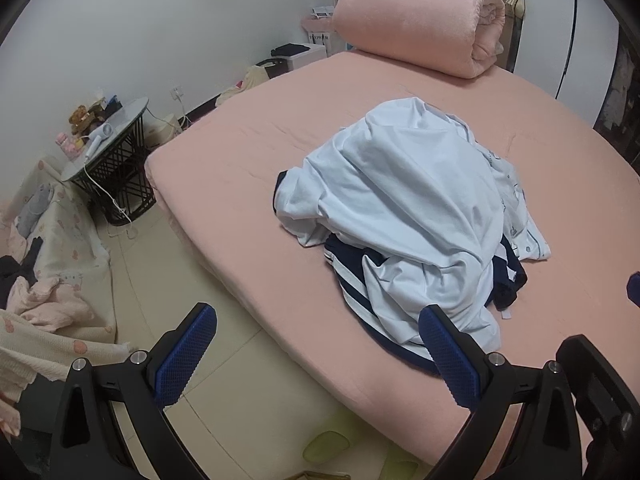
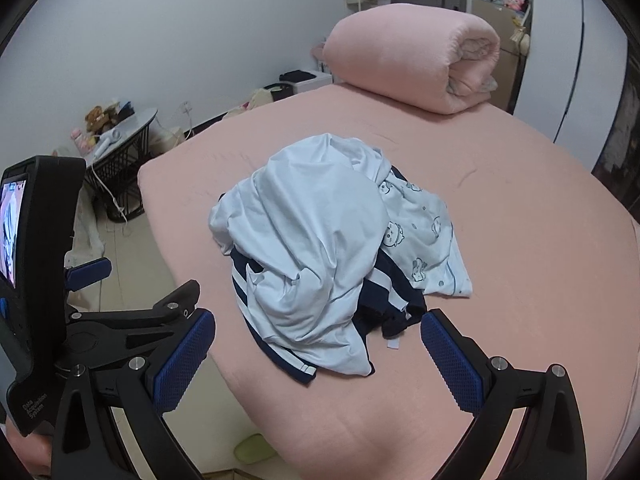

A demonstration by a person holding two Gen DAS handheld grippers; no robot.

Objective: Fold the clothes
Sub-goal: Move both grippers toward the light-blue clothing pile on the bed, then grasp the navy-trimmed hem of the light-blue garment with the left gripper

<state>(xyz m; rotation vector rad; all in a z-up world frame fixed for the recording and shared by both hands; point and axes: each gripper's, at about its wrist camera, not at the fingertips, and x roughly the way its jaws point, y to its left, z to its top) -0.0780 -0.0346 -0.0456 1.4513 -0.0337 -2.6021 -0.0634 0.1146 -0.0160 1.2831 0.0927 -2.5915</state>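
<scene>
Heaped mid-bed, clothes pile [image 2: 320,248] awaits sorting; left gripper [image 1: 320,360] and right gripper [image 2: 318,360] spread, hovering near, empty.

Walls: plain white painted walls [image 1: 160,32], evenly lit.
Floor: pale cream tiled floor [image 1: 224,364].
Bed: wide bed with a salmon-pink fitted sheet [image 1: 248,168], filling the middle of the room.
Bedding: rolled pink quilt [image 1: 416,20] at the bed's far end.
Side table: round grey-topped table on a black wire base [image 1: 116,160], near the bed's far left corner, cluttered on top.
Wardrobe: tall white wardrobe doors [image 2: 576,52], far right.
</scene>
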